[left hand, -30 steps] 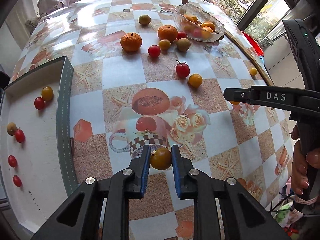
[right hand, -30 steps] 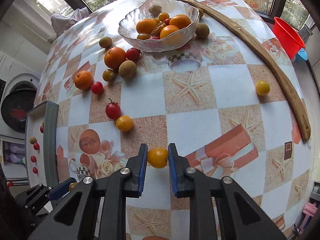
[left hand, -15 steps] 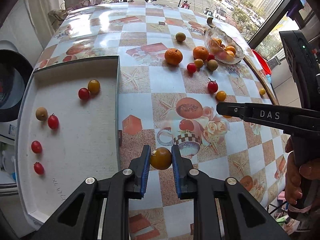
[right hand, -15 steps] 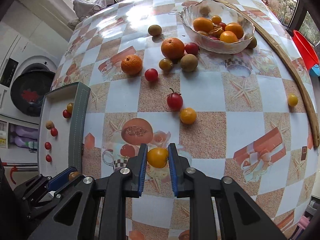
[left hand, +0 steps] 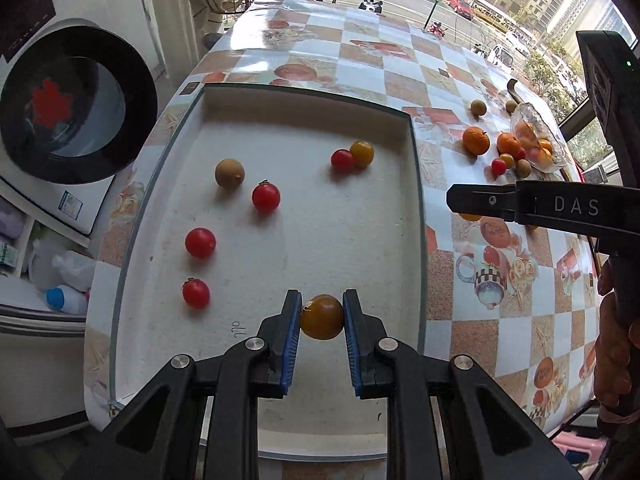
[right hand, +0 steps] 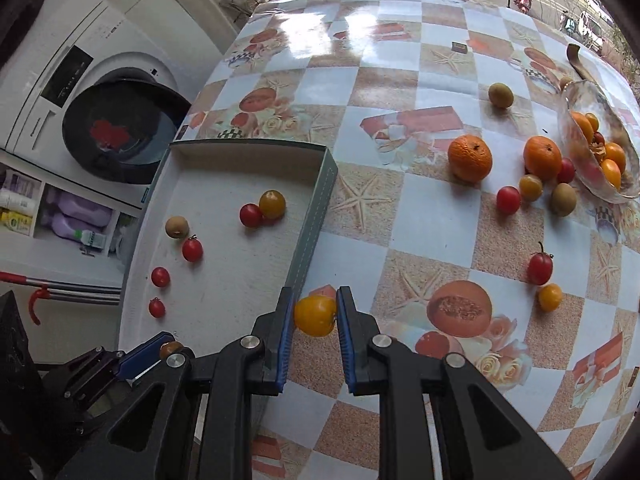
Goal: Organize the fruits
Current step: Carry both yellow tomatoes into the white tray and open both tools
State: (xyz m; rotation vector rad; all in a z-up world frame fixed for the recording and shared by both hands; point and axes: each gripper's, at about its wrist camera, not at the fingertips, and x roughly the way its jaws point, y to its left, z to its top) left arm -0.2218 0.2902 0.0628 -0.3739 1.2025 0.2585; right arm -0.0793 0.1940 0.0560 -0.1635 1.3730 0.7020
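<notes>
Overhead, left tongs (left hand: 322, 317) gripping amber tomato (left hand: 321, 317) above tray (left hand: 414, 208)

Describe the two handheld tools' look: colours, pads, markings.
Both tools match: the left tool and the right tool have matte black, angular two-finger linkages with triangular cut-outs, silver pivot bolts and ribbed blue pads. Seen from the left wrist camera, the right tool's side bears white "DAS" lettering, and its black upright body shows a small green light. No cables or sleeves are visible.
</notes>
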